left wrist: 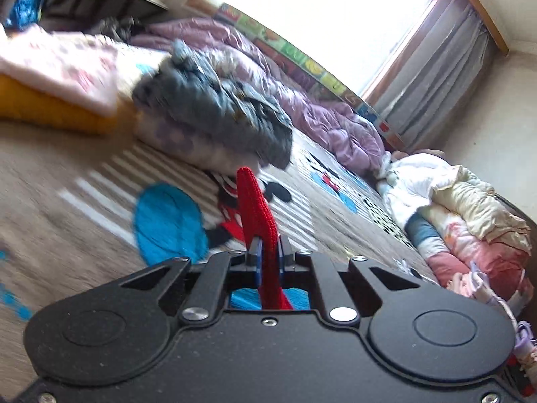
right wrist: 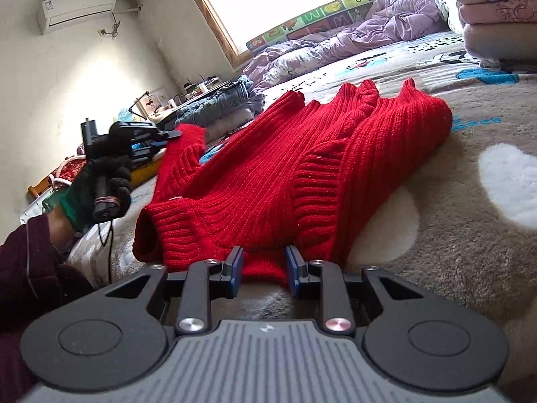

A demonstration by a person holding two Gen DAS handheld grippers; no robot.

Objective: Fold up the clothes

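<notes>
1. Left gripper (left wrist: pixel 268 252): clamped on a raised cuff of the red sweater (right wrist: pixel 302 168).
2. Right gripper (right wrist: pixel 263 270): parted, straddling the sweater's near hem, not pinching.
3. Sweater: spread on the patterned blanket (right wrist: pixel 470 218), lavender duvet (right wrist: pixel 369 30) far behind.

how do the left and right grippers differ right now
The left gripper is shut on a fold of the red sweater, lifted off the rug; the right gripper is open, low, with the sweater's near edge between its jaws. Both have blue pads.
</notes>
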